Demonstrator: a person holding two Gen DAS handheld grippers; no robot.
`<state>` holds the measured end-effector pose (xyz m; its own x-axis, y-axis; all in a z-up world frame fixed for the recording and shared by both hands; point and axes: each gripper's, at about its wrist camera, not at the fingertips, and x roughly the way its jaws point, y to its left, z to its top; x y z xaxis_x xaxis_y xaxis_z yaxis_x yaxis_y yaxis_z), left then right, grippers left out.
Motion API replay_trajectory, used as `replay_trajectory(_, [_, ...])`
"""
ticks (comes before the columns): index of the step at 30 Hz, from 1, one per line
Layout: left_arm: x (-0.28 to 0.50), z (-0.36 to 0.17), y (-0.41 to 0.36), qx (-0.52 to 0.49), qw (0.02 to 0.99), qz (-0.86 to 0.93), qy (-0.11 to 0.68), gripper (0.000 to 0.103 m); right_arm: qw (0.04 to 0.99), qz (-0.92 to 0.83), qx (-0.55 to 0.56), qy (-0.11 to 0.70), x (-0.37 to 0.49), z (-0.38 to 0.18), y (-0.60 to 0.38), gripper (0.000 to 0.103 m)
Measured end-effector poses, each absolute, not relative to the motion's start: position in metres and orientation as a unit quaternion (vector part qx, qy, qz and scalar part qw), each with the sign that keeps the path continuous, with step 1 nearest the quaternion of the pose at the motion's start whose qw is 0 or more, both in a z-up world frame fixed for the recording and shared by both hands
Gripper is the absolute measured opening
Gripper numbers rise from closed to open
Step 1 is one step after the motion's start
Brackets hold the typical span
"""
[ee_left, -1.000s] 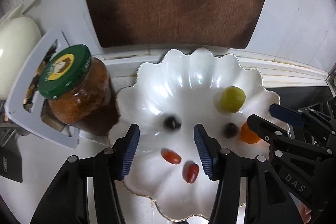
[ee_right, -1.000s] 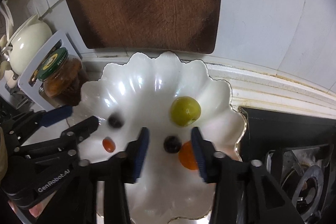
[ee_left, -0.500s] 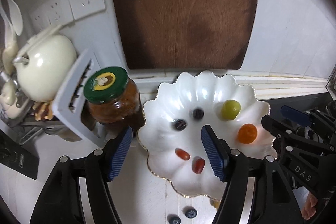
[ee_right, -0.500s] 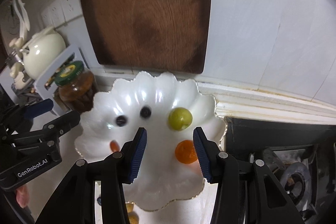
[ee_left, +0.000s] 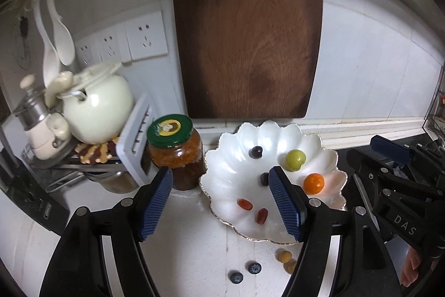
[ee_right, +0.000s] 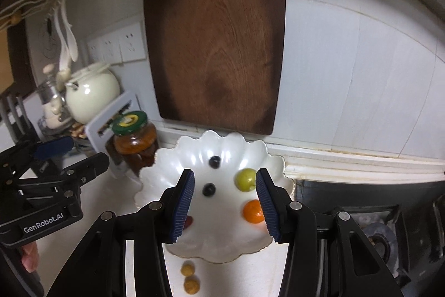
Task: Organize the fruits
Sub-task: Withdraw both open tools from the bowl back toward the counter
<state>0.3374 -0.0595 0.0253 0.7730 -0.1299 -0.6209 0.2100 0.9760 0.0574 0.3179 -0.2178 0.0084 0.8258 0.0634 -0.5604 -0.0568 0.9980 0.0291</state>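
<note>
We see the left tongs gaping over the scalloped white plate, their jaws having just been widening with nothing between them; the right tongs hang parted and empty above it too. On that plate lie two blueberries, a green fruit, a small orange and two red tomatoes. In front of the plate, two more blueberries and two tan fruits sit on the bench.

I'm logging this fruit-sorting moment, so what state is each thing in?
Left gripper: jaws open, empty.
Right gripper: jaws open, empty.
Jar: lid on, upright.
White dish: holds six fruits.
Two blueberries: on the counter, outside the dish.
Cutting board: upright against the wall.
</note>
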Motion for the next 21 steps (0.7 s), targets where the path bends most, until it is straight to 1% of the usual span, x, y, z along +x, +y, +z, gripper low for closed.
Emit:
replay_trajectory(10, [0.291,0.039,-0.047,0.074,0.952,-0.086,0.283,0.074,0.963,0.052,0.009,0.266,0.284,0.015,-0.209,0.047])
replay_trajectory(21, [0.253,0.030,-0.035,0.077,0.955,-0.078,0.275,0.074,0.963,0.056,-0.014,0.262,0.247,0.000,-0.204,0.047])
